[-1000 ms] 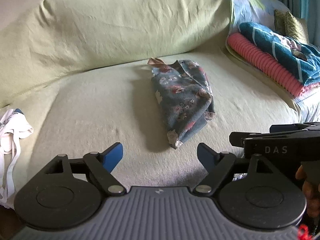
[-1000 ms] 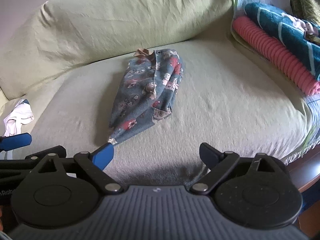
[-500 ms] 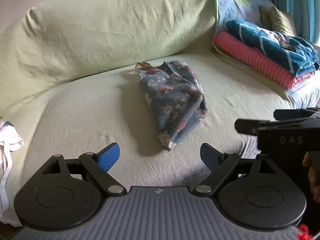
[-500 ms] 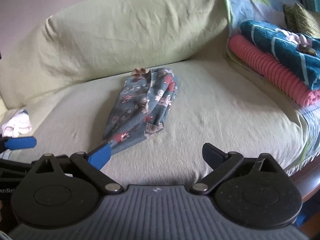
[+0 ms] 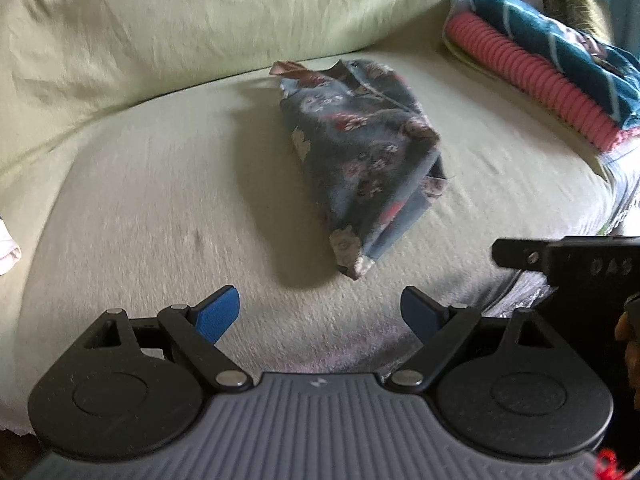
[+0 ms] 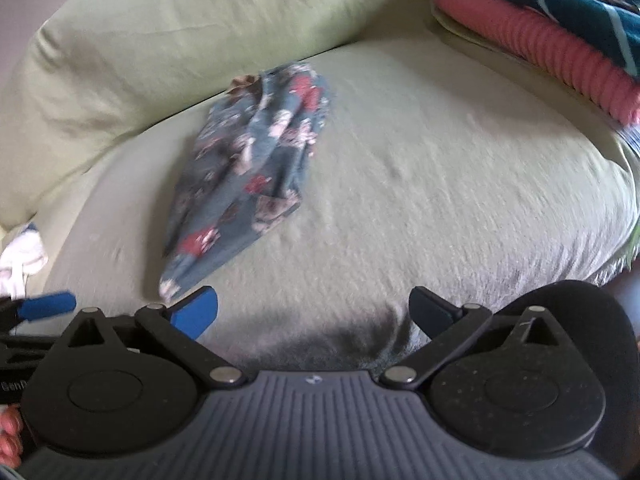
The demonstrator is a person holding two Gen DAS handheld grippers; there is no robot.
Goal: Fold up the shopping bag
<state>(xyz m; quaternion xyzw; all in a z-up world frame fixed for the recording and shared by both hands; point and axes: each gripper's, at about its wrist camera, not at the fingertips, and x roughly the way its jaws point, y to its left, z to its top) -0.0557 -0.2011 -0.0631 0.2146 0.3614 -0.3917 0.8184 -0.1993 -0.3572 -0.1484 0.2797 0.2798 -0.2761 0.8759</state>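
Note:
A blue floral cloth shopping bag (image 5: 360,152) lies crumpled in a long bundle on the pale green sofa seat (image 5: 160,216). Its tan handle (image 5: 286,68) pokes out at the far end near the backrest. My left gripper (image 5: 320,312) hovers open just short of the bag's near corner, nothing between its blue pads. In the right wrist view the bag (image 6: 252,168) lies ahead to the left. My right gripper (image 6: 314,312) is open and empty, its left pad close to the bag's near tip.
Folded pink and teal towels (image 5: 552,76) are stacked on the sofa's right end. A white cloth (image 6: 22,256) lies at the left edge. The green backrest (image 5: 200,24) rises behind the bag. The right gripper's body (image 5: 580,268) shows at the left view's right side.
Both grippers have moved forward and lower toward the bag, which now looks larger and nearer. The bag itself has not moved. Both stay open.

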